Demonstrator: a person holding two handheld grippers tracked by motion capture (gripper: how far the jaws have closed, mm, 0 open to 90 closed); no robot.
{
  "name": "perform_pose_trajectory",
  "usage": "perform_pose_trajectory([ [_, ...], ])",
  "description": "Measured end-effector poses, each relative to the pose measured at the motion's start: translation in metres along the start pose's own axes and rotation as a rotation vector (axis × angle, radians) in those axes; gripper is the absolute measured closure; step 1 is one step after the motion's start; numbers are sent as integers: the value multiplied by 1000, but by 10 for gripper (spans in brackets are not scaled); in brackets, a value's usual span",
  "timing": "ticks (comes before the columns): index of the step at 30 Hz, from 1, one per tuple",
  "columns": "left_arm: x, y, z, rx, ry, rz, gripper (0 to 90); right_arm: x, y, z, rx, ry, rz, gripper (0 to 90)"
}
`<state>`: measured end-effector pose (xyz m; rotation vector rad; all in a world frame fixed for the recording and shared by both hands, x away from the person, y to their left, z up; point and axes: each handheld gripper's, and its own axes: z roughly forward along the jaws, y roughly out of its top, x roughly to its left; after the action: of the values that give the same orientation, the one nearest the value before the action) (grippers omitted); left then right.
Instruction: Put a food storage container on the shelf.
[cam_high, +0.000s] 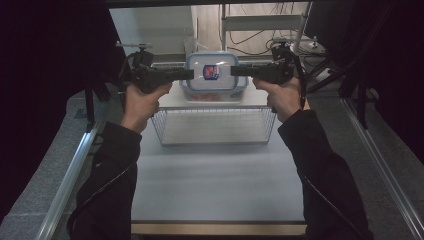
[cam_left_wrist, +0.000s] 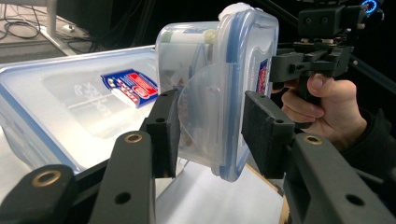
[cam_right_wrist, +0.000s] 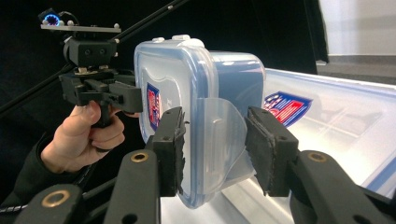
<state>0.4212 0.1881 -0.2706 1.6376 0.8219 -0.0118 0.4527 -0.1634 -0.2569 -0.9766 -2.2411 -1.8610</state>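
Observation:
A small clear food box with a blue-rimmed lid (cam_high: 212, 72) hangs in the air between my two grippers, tipped on its side so the labelled lid faces the person. My left gripper (cam_high: 189, 74) grips its left end. In the left gripper view the pads of the left gripper (cam_left_wrist: 210, 133) press on the box (cam_left_wrist: 219, 70) at its side latch flap. My right gripper (cam_high: 235, 71) holds the opposite end. Its own view shows the right gripper (cam_right_wrist: 215, 149) shut across the box (cam_right_wrist: 187, 84) at the other latch flap.
A larger flat food box with a blue-rimmed lid (cam_left_wrist: 70, 102) and the same label lies just behind and below the held one. A white wire basket (cam_high: 215, 125) stands in front of it on the grey table (cam_high: 215, 175). Dark curtains and metal rails flank the table.

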Motion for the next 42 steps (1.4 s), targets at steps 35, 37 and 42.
perform_pose_trajectory([
  [35, 30, -1, 22, -2, 62, -39, 552, -35, 5, 15, -8, -29, 89, 577],
  [37, 29, -1, 24, 17, 87, -31, 555, -34, 5, 17, 4, -55, 71, 573],
  [42, 30, -2, 28, 18, 91, -40, 535, -34, 5, 21, -3, -80, 77, 544],
])
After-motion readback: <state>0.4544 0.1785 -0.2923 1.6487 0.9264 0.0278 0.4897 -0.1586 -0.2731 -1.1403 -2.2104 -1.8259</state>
